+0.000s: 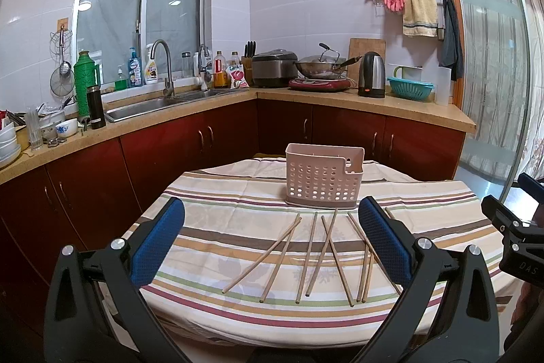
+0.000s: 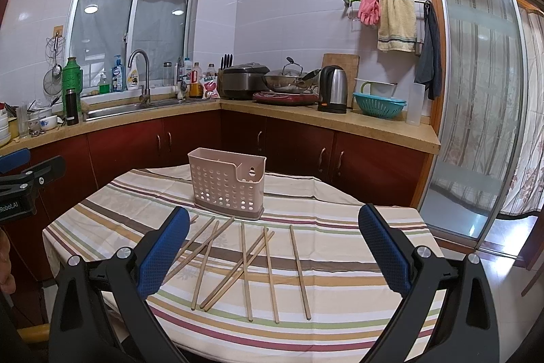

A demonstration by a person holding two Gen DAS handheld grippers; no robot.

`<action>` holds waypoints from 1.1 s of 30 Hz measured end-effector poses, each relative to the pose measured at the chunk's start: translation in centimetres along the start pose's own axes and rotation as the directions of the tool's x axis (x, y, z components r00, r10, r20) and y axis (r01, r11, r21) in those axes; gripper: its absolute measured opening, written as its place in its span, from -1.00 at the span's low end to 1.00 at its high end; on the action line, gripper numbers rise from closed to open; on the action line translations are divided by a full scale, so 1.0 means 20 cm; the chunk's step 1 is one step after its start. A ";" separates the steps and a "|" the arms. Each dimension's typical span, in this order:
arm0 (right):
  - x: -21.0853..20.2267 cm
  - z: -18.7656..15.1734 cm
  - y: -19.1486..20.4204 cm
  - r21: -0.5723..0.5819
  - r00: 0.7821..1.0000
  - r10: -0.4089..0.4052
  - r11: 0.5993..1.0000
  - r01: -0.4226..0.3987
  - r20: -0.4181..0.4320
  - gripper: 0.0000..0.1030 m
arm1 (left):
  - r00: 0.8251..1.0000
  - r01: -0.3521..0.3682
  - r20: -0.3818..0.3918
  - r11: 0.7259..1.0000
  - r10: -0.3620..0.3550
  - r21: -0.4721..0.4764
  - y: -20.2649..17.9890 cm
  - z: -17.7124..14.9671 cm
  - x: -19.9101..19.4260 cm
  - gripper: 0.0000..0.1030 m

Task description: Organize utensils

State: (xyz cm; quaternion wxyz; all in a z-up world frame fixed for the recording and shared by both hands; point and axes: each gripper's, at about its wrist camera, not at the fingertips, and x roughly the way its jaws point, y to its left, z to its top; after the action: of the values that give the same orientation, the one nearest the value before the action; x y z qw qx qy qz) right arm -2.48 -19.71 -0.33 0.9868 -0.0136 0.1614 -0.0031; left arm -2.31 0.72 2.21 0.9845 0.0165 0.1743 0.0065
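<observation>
Both-handed, I held my left gripper (image 1: 272, 237) and right gripper (image 2: 273, 240) with jaws spread wide and nothing between them, hovering above the near edge of the striped tabletop (image 2: 340, 261). Wooden chopsticks (image 1: 316, 254) lay scattered loose on the cloth, some crossing, just in front of the pink perforated utensil holder (image 1: 323, 174), which stood upright behind them.

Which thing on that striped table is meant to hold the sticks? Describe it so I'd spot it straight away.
Start at the striped tablecloth and look to its far side, toward the red cabinets. There a pale pink plastic basket stands upright, just beyond the loose wooden chopsticks. It is the only upright thing on the table, its walls dotted with round holes.
</observation>
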 end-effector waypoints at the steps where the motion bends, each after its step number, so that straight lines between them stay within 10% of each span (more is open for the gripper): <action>1: 0.00 0.00 0.00 0.000 1.000 0.000 1.000 0.000 0.000 0.88 | 1.000 0.000 0.000 1.000 0.000 0.000 0.00 0.00 0.00 0.94; 20: 0.10 -0.11 -0.03 0.005 1.000 0.017 1.000 -0.017 0.008 0.88 | 0.999 -0.015 0.029 0.996 0.013 0.085 0.02 -0.12 0.13 0.94; 33: 0.46 -0.55 -0.11 0.000 0.975 0.034 0.999 -0.035 -0.219 0.84 | 0.964 -0.006 -0.264 0.994 0.036 0.110 0.23 -0.58 0.63 0.75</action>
State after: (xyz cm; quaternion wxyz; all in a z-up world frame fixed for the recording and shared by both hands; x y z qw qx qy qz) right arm 2.75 -22.27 -13.64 0.9629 -0.0120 0.2694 0.0129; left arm 5.60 5.97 -12.77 0.9498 0.0708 0.3044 0.0096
